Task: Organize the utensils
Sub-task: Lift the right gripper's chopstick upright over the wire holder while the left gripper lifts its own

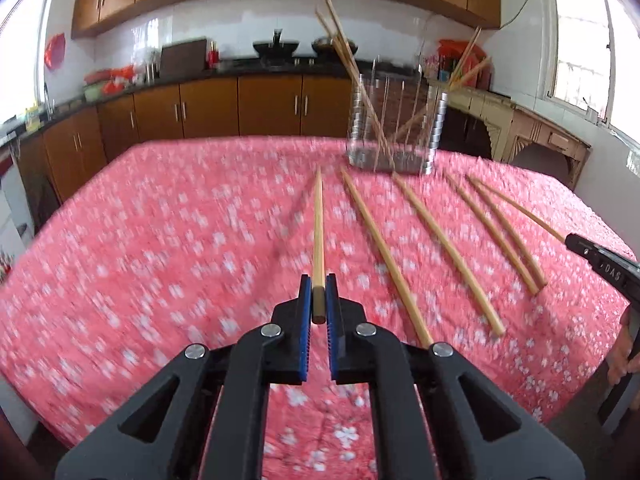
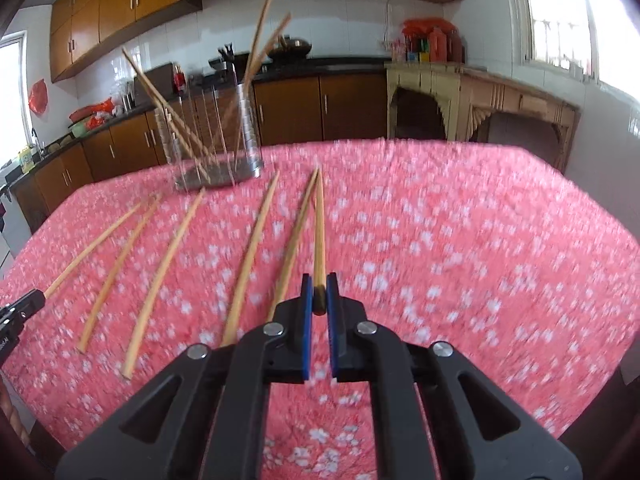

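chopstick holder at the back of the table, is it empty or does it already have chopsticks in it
Not empty. The clear chopstick holder stands upright on the pink tablecloth with several chopsticks leaning out of its top at angles.

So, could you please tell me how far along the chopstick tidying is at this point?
Done: several stowed chopsticks stand in the clear holder. In hand: the left gripper grips the left-held chopstick and the right gripper grips the right-held chopstick, jaws shut, neither at the holder yet. Left: four loose chopsticks lie on the pink tablecloth.
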`<state>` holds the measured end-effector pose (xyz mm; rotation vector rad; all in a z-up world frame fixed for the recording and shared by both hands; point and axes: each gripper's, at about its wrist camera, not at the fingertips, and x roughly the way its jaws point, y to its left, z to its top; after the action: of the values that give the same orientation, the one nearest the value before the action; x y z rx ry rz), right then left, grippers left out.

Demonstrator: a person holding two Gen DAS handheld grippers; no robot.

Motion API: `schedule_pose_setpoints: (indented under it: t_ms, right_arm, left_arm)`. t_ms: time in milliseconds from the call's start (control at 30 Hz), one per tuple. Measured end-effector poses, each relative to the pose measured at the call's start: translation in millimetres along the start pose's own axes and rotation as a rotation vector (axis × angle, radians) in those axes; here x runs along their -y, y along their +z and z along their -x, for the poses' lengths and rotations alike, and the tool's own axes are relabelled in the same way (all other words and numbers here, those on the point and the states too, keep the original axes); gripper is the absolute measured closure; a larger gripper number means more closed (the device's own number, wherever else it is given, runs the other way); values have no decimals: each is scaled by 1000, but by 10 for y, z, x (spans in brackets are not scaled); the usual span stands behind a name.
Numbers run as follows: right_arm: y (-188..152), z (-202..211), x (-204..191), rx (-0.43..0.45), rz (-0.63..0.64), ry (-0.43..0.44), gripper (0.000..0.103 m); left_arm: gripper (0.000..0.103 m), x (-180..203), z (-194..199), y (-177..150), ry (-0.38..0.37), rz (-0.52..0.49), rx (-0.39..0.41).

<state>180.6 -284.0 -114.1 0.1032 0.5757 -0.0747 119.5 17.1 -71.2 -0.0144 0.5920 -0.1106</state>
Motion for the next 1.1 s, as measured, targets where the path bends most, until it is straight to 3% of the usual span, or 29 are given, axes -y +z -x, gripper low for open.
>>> schedule_pose_setpoints:
  t_ms: [200, 533, 800, 1100]
  right_arm:
    - [496, 316, 34, 131, 12, 2, 95]
    - [1246, 492, 43, 272, 3, -6, 95]
    - [1722, 435, 59, 306, -20, -10, 95]
    - [1969, 424, 59, 332, -25, -6, 95]
  left_arm:
    - [96, -172, 235, 468, 3, 6, 113]
    - [96, -326, 405, 1173, 63, 19, 237]
    - [96, -348, 366, 1545, 108, 11, 274]
    - [96, -306, 362, 1757, 132, -23, 310]
